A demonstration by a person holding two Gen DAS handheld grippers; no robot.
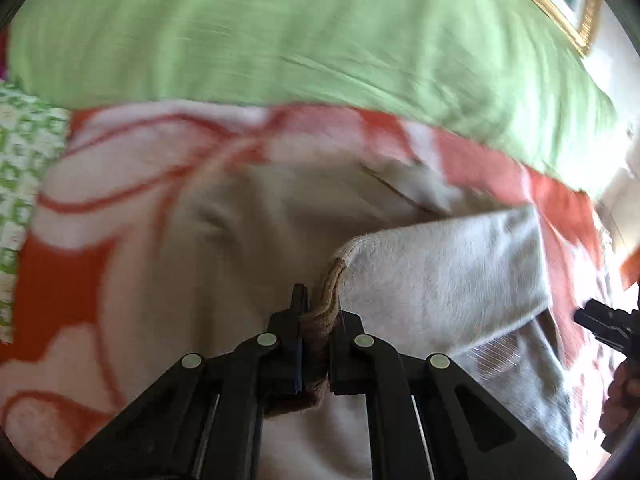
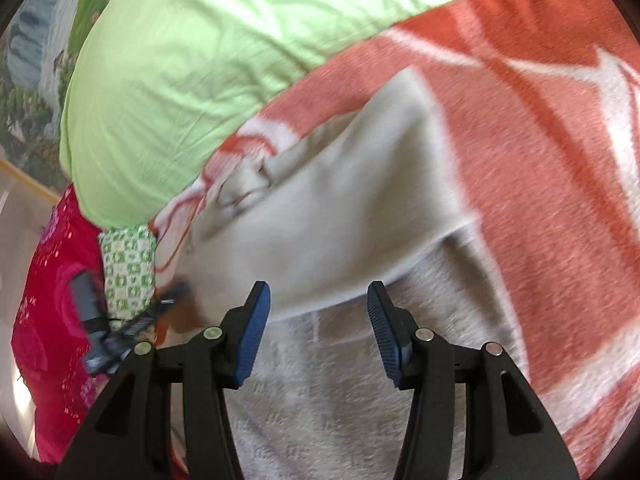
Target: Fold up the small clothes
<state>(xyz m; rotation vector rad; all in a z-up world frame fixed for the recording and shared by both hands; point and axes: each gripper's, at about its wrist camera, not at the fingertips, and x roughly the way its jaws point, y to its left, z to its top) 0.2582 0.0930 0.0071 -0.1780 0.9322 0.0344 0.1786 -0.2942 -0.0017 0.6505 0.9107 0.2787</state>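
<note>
A small beige fleece garment (image 1: 248, 216) lies on an orange and white blanket (image 1: 64, 280). My left gripper (image 1: 318, 312) is shut on the garment's ribbed edge (image 1: 332, 280), and a flap (image 1: 440, 264) is turned over to the right. In the right wrist view the same garment (image 2: 340, 220) lies under my right gripper (image 2: 318, 300), which is open and empty just above its folded edge. The right gripper also shows at the right edge of the left wrist view (image 1: 604, 320). The left gripper shows at the left of the right wrist view (image 2: 132, 324).
A large light green pillow (image 1: 300, 32) lies behind the blanket, and also shows in the right wrist view (image 2: 192, 64). A green and white patterned cloth (image 1: 20, 168) sits at the left. A magenta fabric (image 2: 52, 320) and a framed picture (image 1: 560, 4) are at the edges.
</note>
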